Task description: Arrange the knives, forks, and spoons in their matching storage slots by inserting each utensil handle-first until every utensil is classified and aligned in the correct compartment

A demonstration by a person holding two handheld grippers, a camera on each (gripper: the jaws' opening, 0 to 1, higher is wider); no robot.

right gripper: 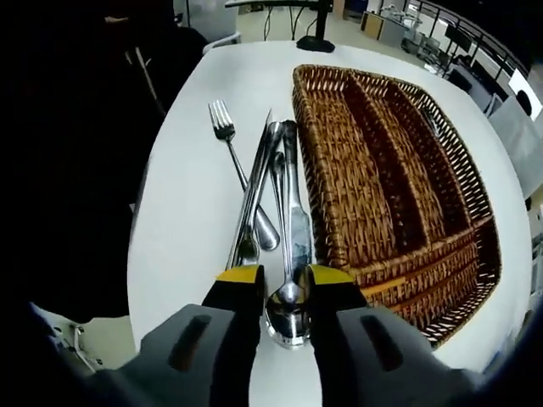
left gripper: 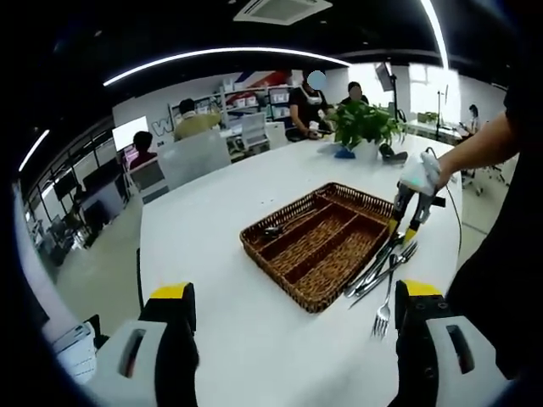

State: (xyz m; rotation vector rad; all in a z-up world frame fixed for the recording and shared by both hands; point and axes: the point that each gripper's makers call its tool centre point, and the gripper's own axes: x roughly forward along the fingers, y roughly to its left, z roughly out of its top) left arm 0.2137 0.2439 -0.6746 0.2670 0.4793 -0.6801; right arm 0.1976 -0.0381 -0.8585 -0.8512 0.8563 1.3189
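Observation:
A brown wicker tray [left gripper: 336, 192] with three long compartments lies on the white table [left gripper: 221, 212]; one utensil [left gripper: 280, 227] rests in its far-left compartment. Beside the tray lies a pile of utensils [left gripper: 382, 271], with a fork [left gripper: 383, 318] nearest me. My left gripper [left gripper: 295, 297] stands wide open near the table's front, short of the tray. In the right gripper view the tray [right gripper: 399, 195] is at the right, and a fork [right gripper: 227, 136] and a knife [right gripper: 297, 195] lie beside it. My right gripper [right gripper: 287, 275] is shut on a spoon [right gripper: 288, 314] at its bowl.
A potted plant [left gripper: 365, 127] stands at the table's far end, with people seated behind it. A person's arm [left gripper: 475, 148] reaches in from the right, holding the right gripper [left gripper: 405, 225]. The table's edge runs along the left, with floor and chairs beyond.

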